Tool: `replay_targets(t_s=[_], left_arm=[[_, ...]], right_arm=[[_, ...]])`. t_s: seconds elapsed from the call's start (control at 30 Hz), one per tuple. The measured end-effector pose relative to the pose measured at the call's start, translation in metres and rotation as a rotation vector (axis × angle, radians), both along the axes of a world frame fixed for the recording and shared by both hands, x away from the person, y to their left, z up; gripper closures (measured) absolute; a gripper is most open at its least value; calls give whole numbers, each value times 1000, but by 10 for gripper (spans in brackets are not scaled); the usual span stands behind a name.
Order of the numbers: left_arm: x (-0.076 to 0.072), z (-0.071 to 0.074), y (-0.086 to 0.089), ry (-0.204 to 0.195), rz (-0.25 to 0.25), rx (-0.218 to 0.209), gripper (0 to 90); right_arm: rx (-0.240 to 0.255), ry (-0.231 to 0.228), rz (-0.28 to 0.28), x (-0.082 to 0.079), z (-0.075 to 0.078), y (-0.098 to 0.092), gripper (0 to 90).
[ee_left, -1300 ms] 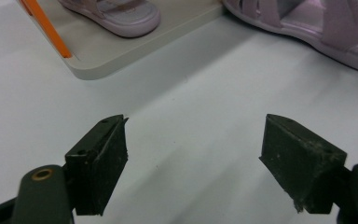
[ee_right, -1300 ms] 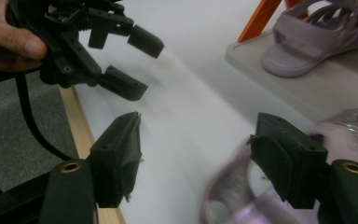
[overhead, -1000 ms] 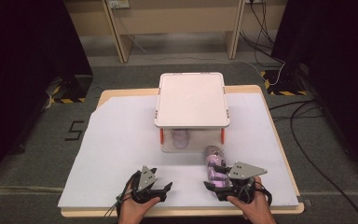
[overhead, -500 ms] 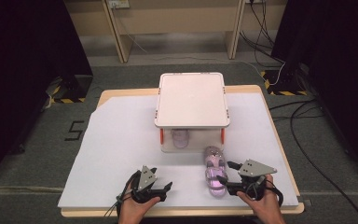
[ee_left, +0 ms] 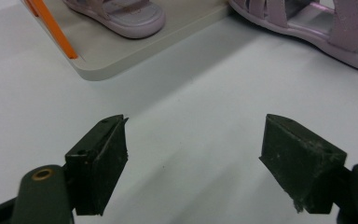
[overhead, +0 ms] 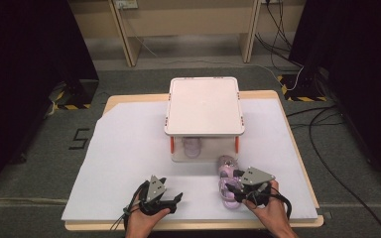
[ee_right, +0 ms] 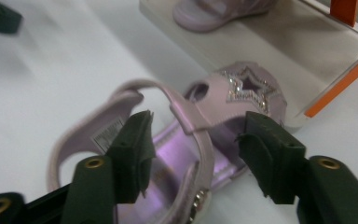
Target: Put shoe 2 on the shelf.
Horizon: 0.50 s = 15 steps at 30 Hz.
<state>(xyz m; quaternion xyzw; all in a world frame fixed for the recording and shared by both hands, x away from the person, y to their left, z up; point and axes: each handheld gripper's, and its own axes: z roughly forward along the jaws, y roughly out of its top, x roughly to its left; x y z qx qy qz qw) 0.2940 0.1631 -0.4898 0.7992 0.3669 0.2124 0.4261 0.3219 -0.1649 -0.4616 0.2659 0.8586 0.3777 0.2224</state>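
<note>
two sandals (overhead: 226,184), one rack (overhead: 204,105), two hand-held grippers (overhead: 234,188)

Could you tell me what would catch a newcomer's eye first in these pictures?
Most striking is the lilac sandal with a glittery star on its toe, lying on the white table just before the right gripper, whose jaws have just been closing around its strap. Behind it stands a small white shelf with orange posts, sheltering a second sandal. The left gripper rests open nearby.
</note>
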Motion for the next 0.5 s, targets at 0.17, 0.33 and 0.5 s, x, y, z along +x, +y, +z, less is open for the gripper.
replay_targets(t_s=[0.17,0.33,0.5], left_arm=[[-1,0,-1,-1,-4,7,221],[0,1,0,-2,-2,5,222],[0,1,0,-3,-3,7,222]], right_arm=[[-77,-26,-12,5,-1,0,636],[-144,-99,9,2,5,4,787],[-126,-158,15,3,17,-2,830]])
